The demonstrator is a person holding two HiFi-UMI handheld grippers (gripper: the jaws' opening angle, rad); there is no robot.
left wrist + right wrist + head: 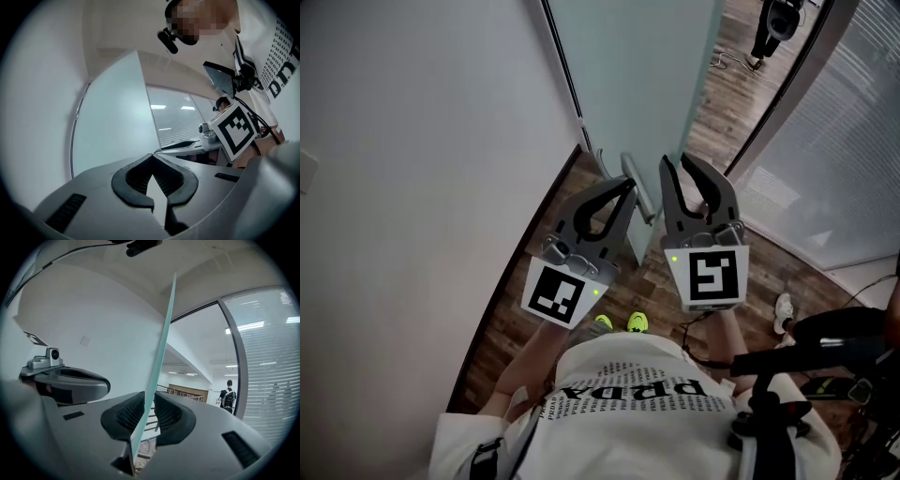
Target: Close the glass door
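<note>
Across the white shirt [637, 389], farthest from the glass door [647, 75], big black letters stood upside down and seemed to spell PRADA. The finer rows around them were too small to read. Nearer the glass door, the cube [555, 292] on the left claw [630, 186] and that on the right claw [678, 161] bore square codes, not words.

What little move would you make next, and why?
Probably swing the right gripper sideways toward the door frame: its jaws already seem to pinch the free edge of the glass door, which stands open, while the left gripper is shut on nothing.
</note>
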